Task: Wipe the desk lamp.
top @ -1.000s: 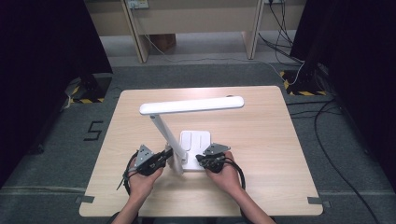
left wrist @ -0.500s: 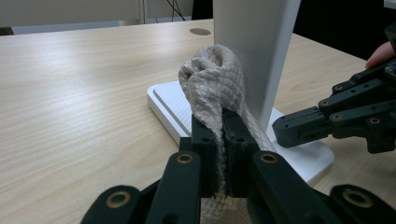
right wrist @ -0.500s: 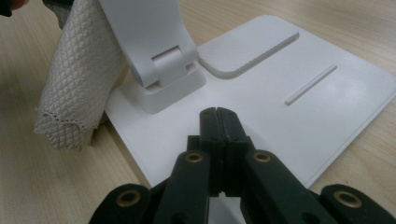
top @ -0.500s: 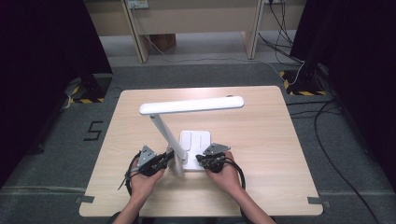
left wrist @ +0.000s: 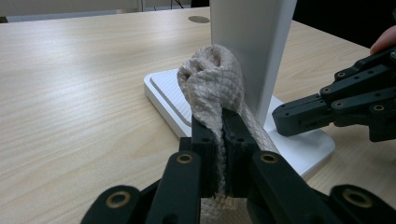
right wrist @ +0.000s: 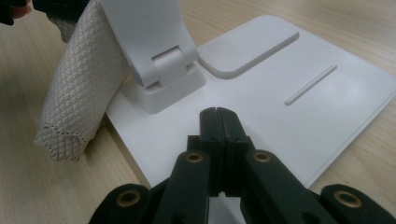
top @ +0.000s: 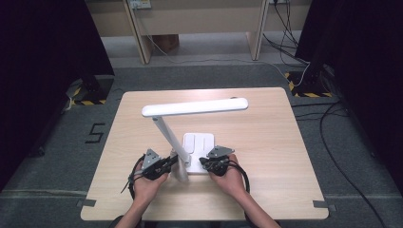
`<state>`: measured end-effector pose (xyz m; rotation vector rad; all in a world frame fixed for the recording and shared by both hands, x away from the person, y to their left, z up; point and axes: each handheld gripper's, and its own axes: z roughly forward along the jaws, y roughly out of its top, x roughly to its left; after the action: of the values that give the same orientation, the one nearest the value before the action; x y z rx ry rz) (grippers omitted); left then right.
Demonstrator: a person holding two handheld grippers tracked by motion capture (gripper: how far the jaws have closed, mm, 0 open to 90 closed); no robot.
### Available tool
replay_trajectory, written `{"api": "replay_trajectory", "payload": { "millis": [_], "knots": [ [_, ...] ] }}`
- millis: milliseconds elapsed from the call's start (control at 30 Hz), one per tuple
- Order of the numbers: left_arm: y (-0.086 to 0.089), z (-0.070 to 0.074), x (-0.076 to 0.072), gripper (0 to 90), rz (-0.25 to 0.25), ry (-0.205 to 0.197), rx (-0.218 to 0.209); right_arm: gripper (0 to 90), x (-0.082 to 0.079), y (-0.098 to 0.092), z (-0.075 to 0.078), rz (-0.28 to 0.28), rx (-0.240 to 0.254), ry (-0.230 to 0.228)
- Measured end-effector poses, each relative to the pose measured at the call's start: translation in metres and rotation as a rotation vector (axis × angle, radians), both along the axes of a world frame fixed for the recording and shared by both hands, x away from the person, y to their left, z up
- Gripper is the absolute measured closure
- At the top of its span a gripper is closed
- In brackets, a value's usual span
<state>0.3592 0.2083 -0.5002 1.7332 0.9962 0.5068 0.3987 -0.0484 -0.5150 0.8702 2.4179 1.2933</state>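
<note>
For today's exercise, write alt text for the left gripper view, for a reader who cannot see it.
The left gripper, its black jaws shut on a beige quilted cloth, holds the cloth against the white lamp's upright arm, just above the lamp's flat base on a pale wooden table. The right gripper's black jaws rest on the base at the right.

The one thing I can read is a black figure "5" (top: pixel 95 132) marked on the grey floor (top: pixel 71 156), left of my table (top: pixel 266 142) as the high view shows it. Nothing I can see on the table itself carries a word, a brand or a number that I can make out.
</note>
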Motion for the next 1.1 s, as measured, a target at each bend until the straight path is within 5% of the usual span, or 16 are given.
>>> {"api": "replay_trajectory", "payload": {
  "millis": [733,967,1100],
  "knots": [
    [0.003,0.009,-0.02,84.6,-0.053,0.051,0.021,90.0,0.001,0.001,0.001,0.0,-0.009,0.01],
    [0.006,0.015,-0.038,84.6,-0.078,0.047,0.006,71.0,0.001,0.0,0.009,0.008,-0.064,0.025],
    [0.004,0.02,-0.043,84.6,-0.094,0.032,0.002,65.1,-0.002,-0.006,0.02,0.017,0.005,0.033]
  ]
}}
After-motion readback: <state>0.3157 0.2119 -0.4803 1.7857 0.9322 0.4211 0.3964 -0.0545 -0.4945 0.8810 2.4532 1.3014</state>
